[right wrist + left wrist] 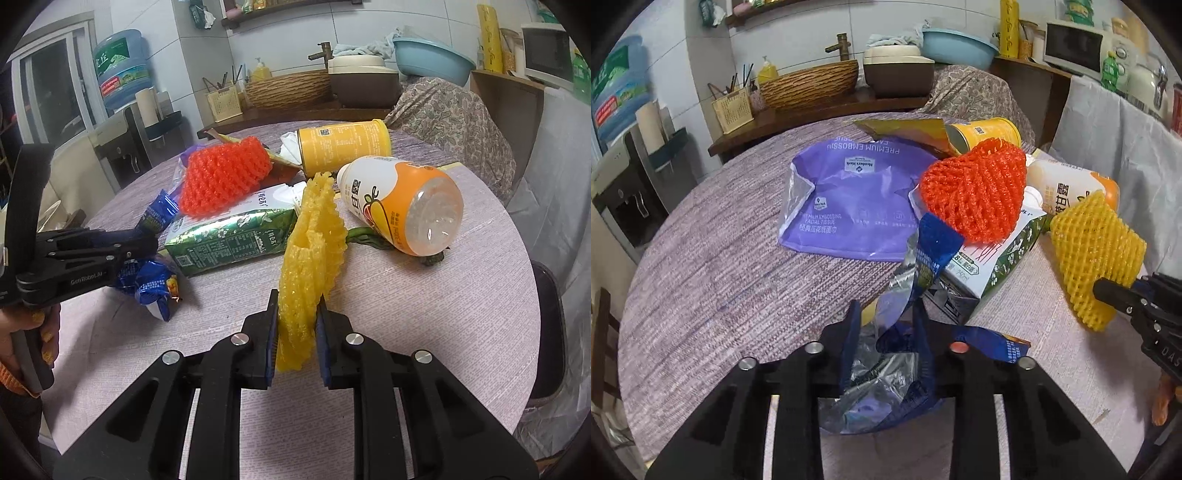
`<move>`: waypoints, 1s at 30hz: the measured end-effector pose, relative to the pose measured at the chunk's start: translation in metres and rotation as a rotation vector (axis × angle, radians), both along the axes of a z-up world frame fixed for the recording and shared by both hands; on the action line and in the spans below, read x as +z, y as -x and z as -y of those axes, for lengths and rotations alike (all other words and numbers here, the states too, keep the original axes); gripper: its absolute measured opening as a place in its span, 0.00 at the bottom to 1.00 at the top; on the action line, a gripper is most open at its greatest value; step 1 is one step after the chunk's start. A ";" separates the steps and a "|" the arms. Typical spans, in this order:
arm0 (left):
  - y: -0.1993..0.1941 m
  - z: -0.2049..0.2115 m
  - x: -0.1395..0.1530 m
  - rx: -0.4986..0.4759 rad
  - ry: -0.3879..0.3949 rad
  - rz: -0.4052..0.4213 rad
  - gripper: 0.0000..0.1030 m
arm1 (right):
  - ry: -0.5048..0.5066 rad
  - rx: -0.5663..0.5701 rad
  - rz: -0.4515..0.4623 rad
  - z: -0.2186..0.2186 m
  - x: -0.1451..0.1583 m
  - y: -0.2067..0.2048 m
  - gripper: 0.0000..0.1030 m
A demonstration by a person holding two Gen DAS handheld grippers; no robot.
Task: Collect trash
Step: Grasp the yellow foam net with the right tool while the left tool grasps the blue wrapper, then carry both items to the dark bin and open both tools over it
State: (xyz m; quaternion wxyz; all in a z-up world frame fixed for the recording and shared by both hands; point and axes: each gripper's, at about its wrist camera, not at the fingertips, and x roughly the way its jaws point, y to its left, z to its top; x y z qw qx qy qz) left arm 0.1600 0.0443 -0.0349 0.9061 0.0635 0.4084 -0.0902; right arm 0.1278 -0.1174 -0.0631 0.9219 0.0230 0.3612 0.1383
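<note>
- Yellow foam net [310, 258]: pinched between right gripper [297, 332] pads, standing up off the round table [443, 295].
- Blue snack wrapper [886, 354]: crumpled, left gripper [886, 321] jaws clamped on it at the table's near edge.
- Left on the table: orange foam net [975, 188] on top of the milk carton [229, 240], juice bottle [406, 206] on its side, yellow can [343, 144], purple tissue pack [849, 206].
</note>
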 end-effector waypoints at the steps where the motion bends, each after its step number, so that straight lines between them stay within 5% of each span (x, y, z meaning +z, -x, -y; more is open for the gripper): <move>1: 0.002 -0.002 0.000 0.006 0.013 0.001 0.17 | 0.002 0.001 0.001 0.001 0.000 0.001 0.18; 8: 0.026 -0.017 0.001 0.063 0.085 0.037 0.03 | -0.002 0.025 0.011 0.002 -0.001 0.016 0.18; 14: 0.049 -0.013 0.010 0.075 0.067 0.098 0.02 | -0.002 0.047 0.044 0.001 0.002 0.032 0.18; 30: 0.097 0.016 0.062 -0.011 0.211 0.243 0.02 | -0.075 0.090 0.105 0.034 0.025 0.077 0.18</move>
